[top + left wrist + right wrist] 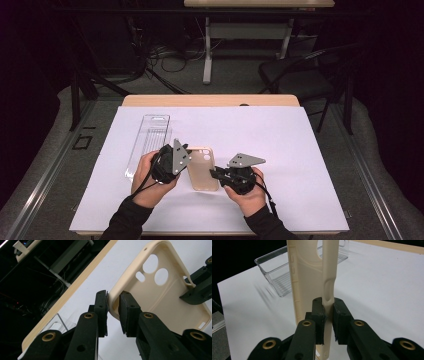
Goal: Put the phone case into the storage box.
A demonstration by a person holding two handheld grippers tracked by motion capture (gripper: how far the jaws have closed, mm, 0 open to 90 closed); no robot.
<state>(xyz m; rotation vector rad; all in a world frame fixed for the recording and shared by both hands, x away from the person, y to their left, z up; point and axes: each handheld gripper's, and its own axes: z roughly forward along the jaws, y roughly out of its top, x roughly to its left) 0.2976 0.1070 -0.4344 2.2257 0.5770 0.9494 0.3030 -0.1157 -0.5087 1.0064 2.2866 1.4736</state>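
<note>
While both hands steady it, the beige phone case (pixel 202 169) sits mid-desk (pixel 300 150) between the grippers: left gripper (pixel 113 307) fingers pinch one side wall, right gripper (pixel 328 315) fingers clamp the opposite edge. Next likely comes lifting it together (perhaps toward the clear tray (pixel 149 142)), keeping both grips even.

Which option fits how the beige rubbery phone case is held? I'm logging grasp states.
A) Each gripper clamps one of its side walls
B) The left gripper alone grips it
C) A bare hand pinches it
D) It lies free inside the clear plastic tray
A: the left gripper and right gripper each have their jaws closed on opposite side walls of the beige rubbery phone case.
</note>
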